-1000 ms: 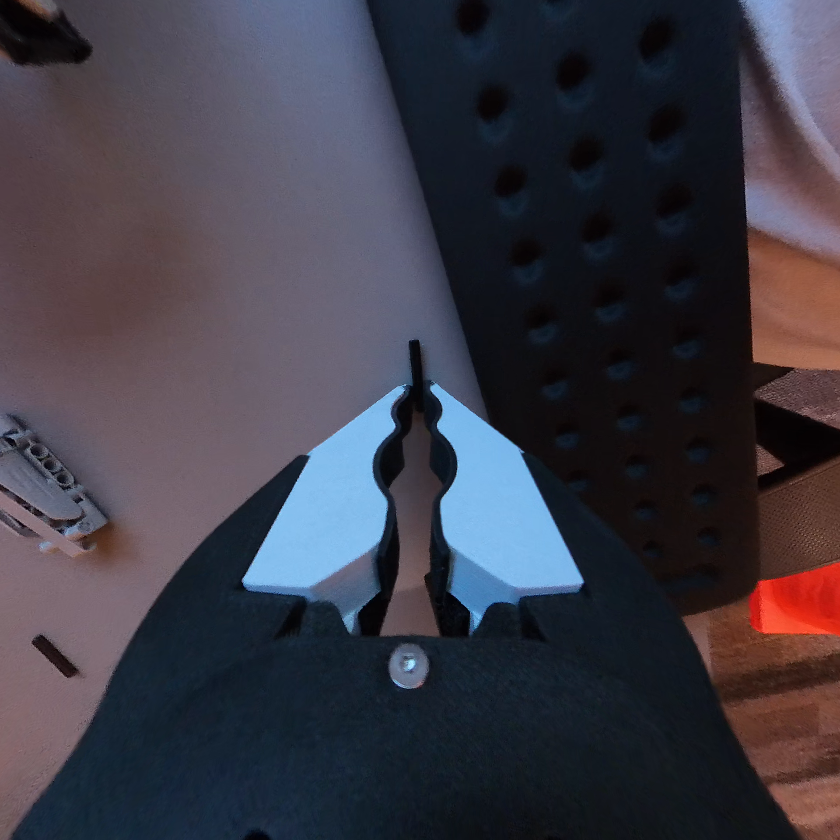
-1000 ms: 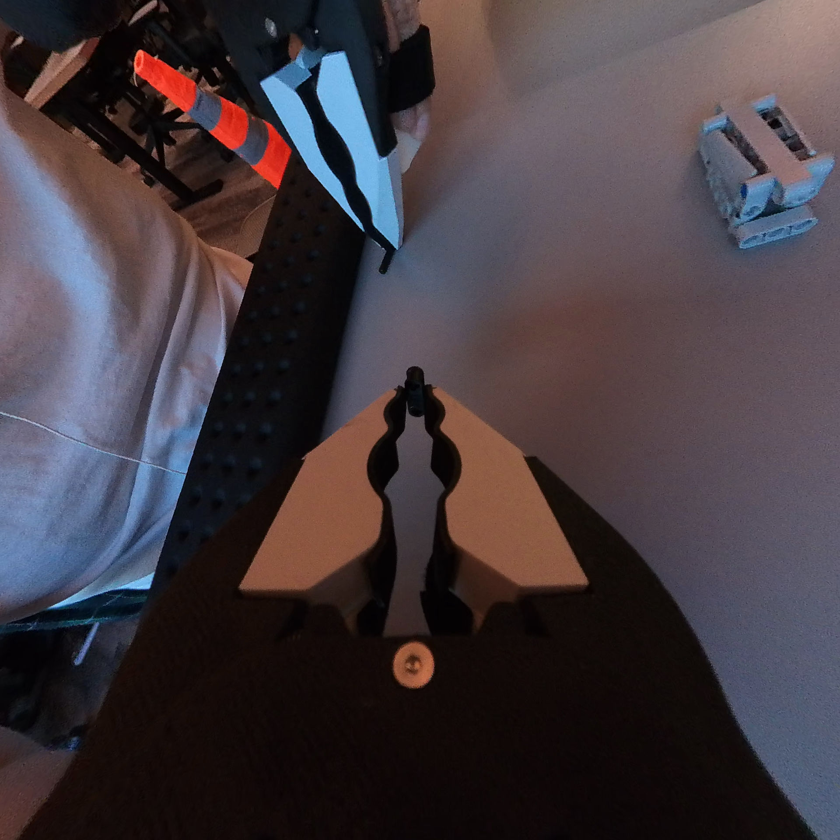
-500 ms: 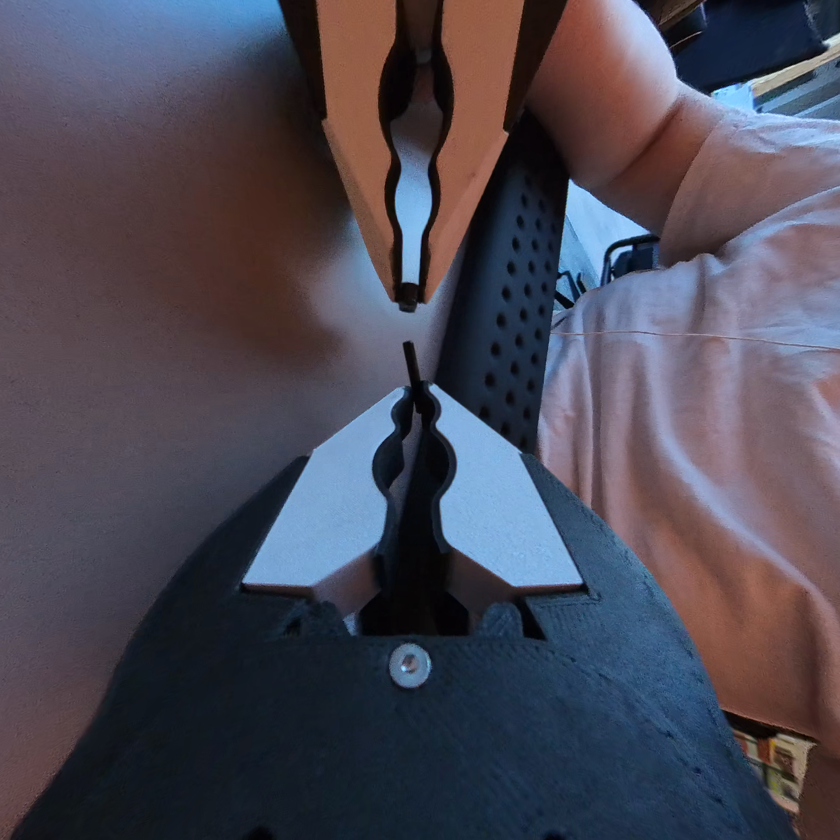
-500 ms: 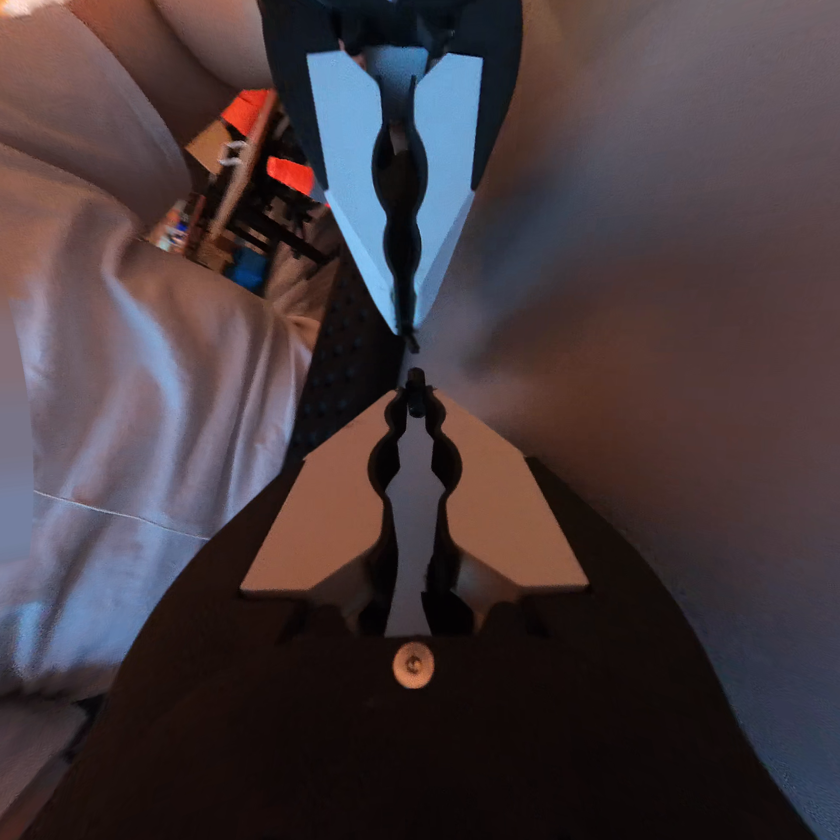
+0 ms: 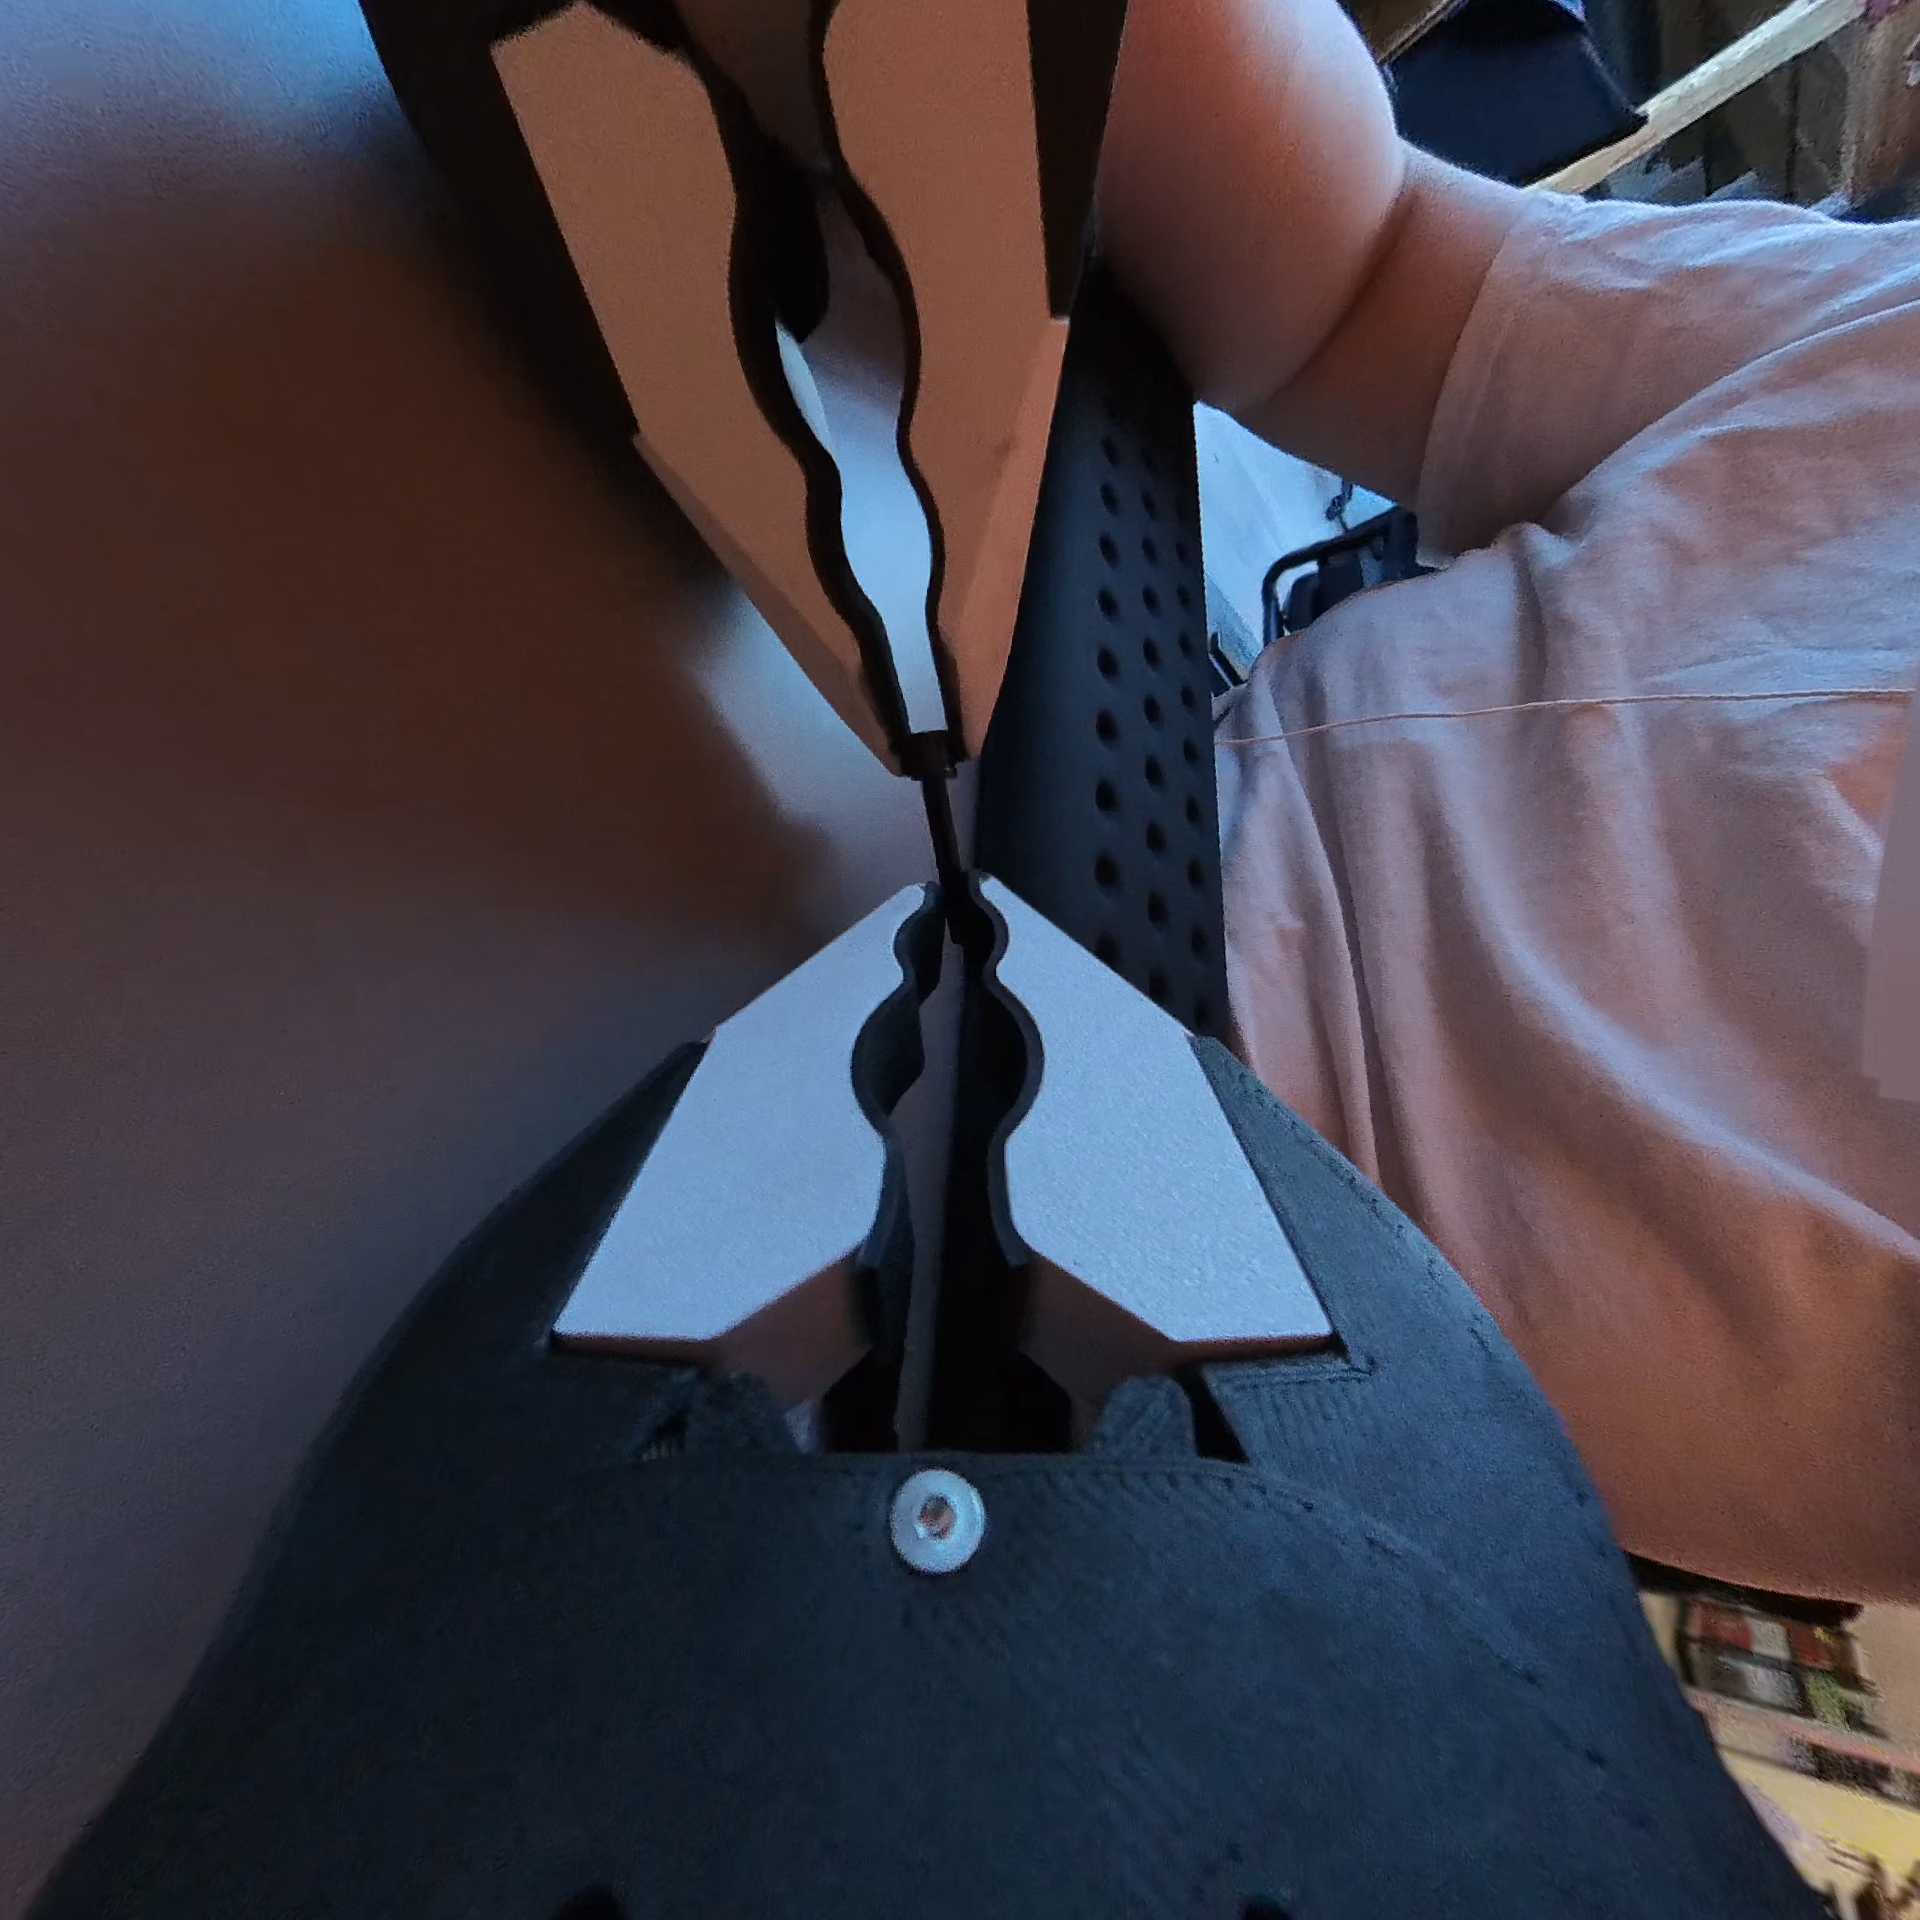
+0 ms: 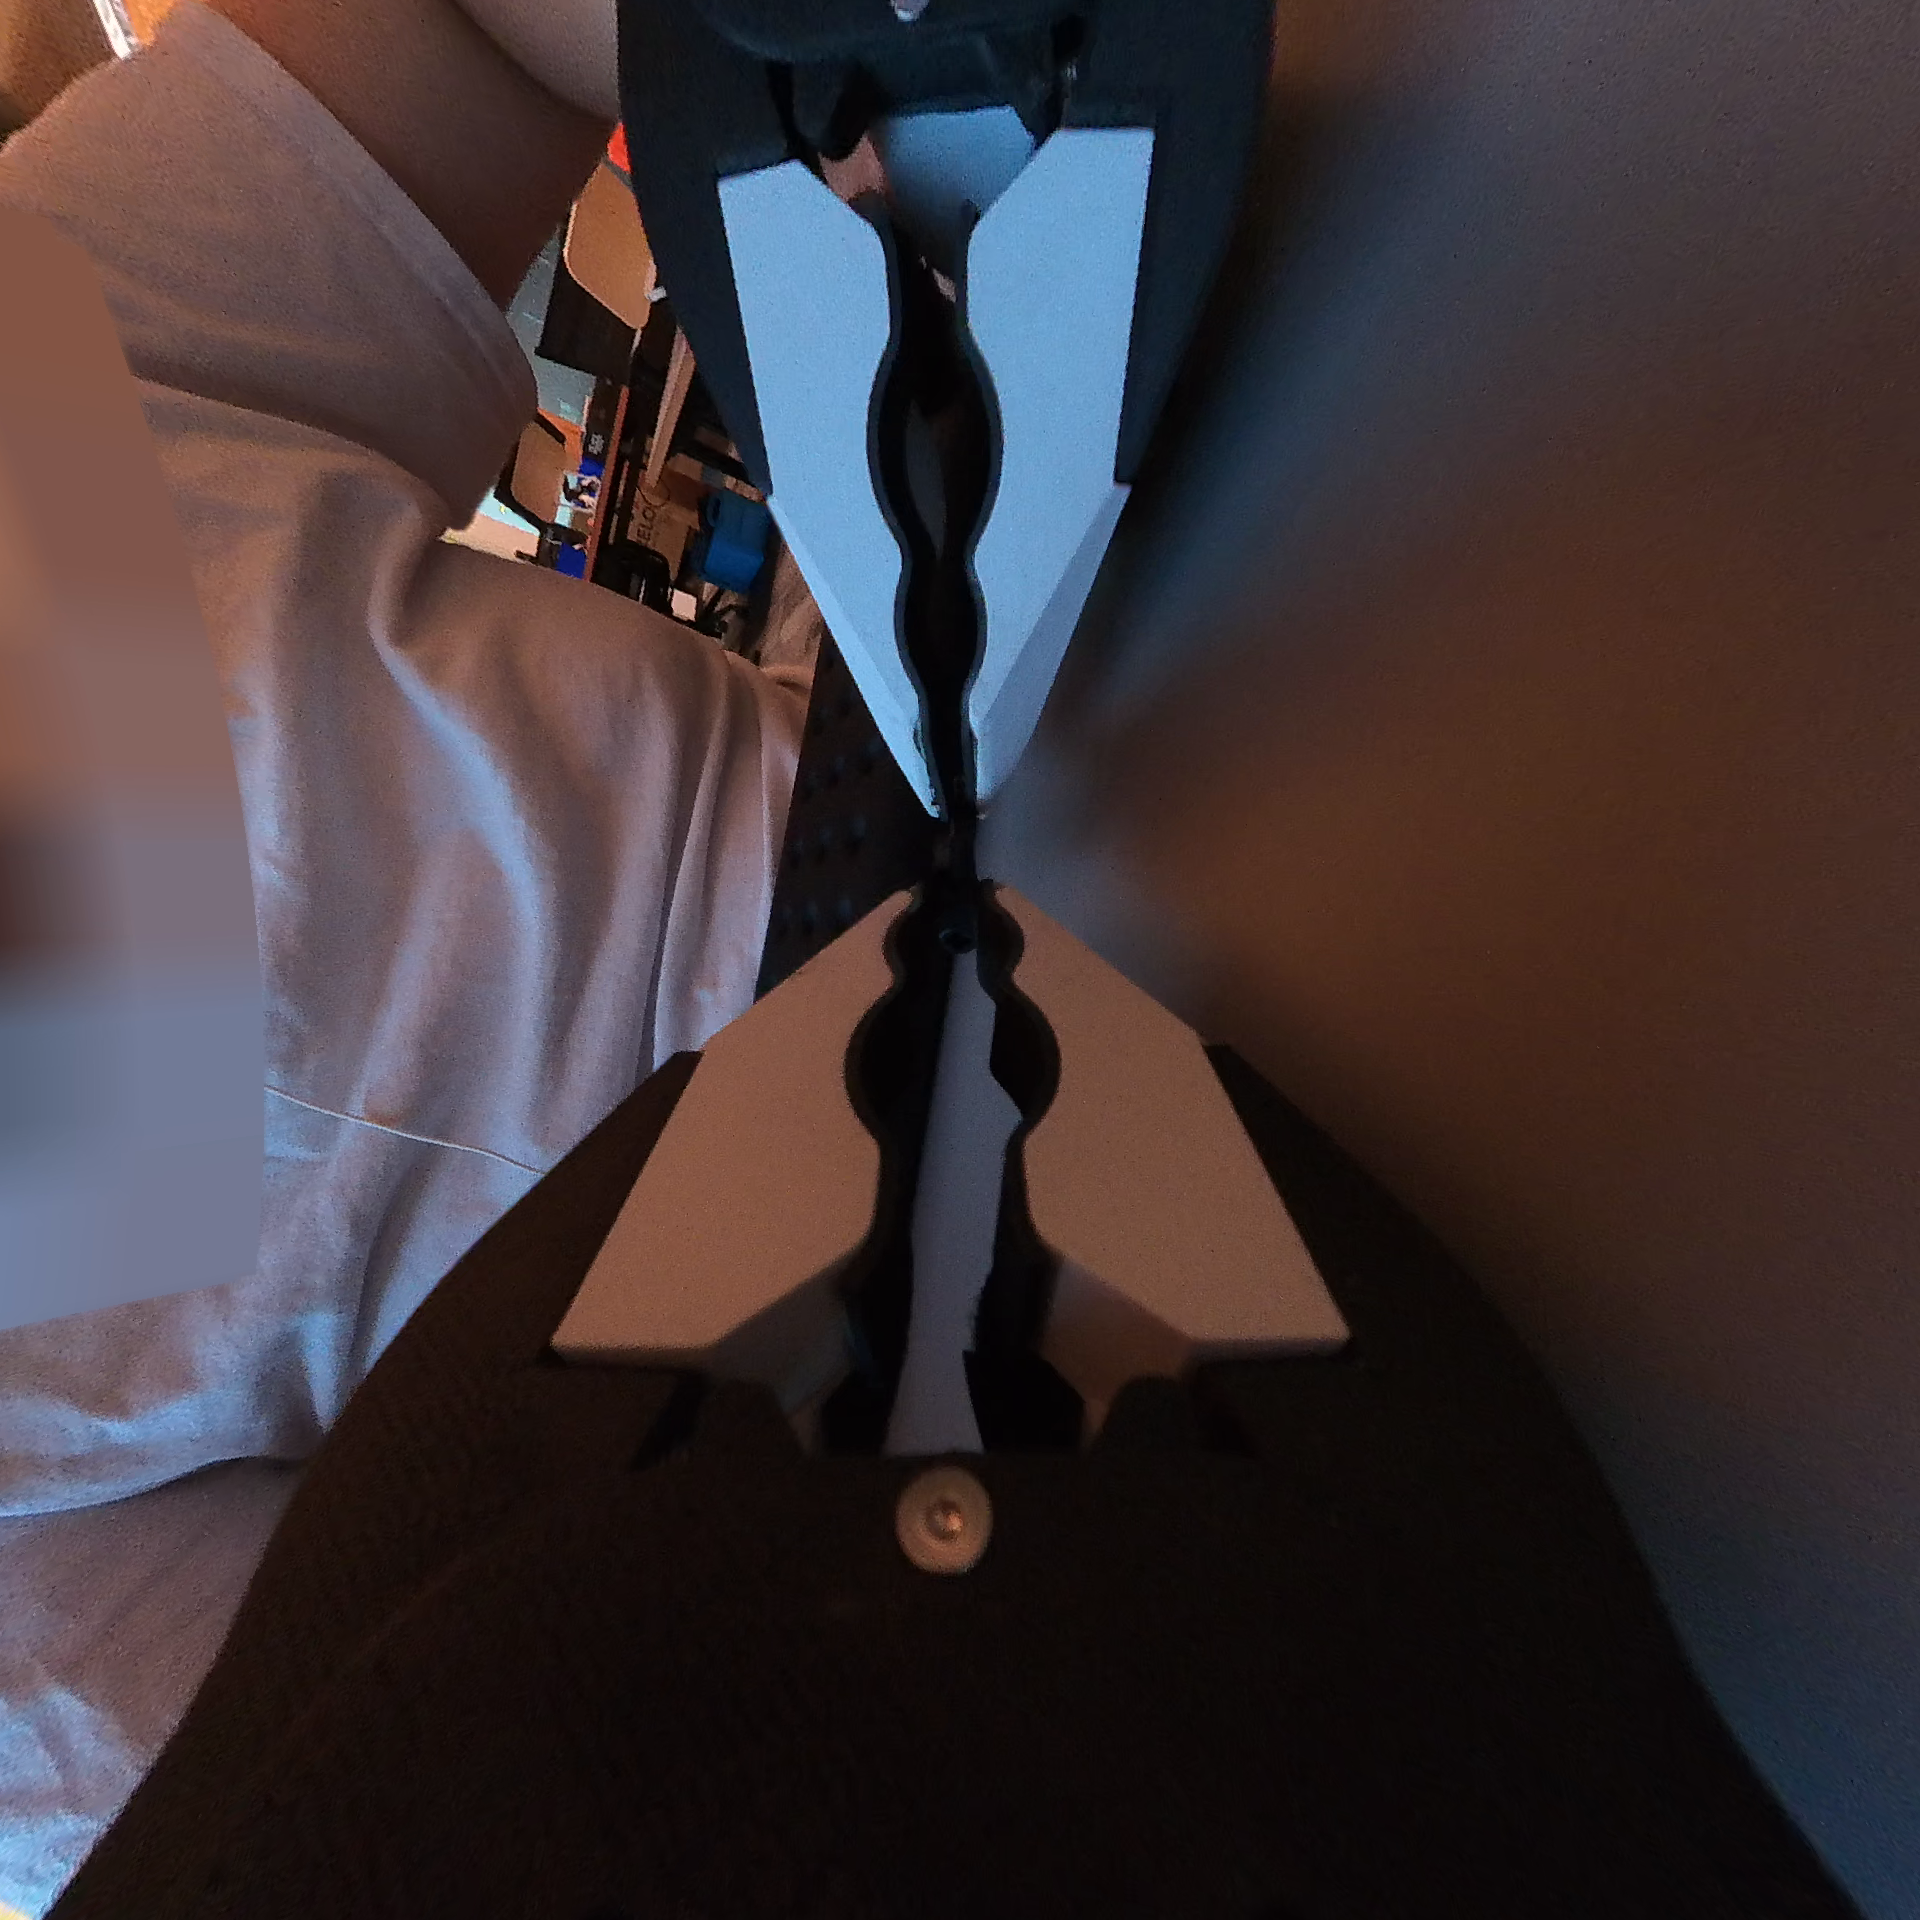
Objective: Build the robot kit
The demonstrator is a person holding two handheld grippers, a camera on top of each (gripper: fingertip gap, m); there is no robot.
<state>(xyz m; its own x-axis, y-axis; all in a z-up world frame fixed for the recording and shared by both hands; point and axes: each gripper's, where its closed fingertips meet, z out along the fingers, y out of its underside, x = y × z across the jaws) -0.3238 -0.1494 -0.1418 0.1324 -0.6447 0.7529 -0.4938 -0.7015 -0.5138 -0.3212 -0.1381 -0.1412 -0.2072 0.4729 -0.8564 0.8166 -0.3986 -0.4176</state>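
My left gripper (image 5: 951, 902) is shut on a thin black rod (image 5: 943, 831) that sticks out past its tips. My right gripper (image 6: 954, 902) is shut on a small black sleeve-like piece (image 6: 954, 927). The two grippers point at each other, tip to tip, above the table. In the left wrist view the right gripper (image 5: 928, 756) comes down from the top with the small black piece (image 5: 930, 750) in its tips, and the rod's end touches that piece. In the right wrist view the left gripper (image 6: 954, 802) comes down from the top, with the rod (image 6: 951, 844) bridging the short gap.
A black perforated board (image 5: 1127, 727) stands along the table's edge and also shows in the right wrist view (image 6: 831, 862). A person's arm and light shirt (image 5: 1558, 883) are close behind it. The plain table top (image 6: 1507, 727) lies on the other side. Left and right tips are no more than a few centimetres apart.
The two grippers have closed in on each other. The gap between the rod's end and the small black piece is gone and they now touch. Both grips are unchanged.
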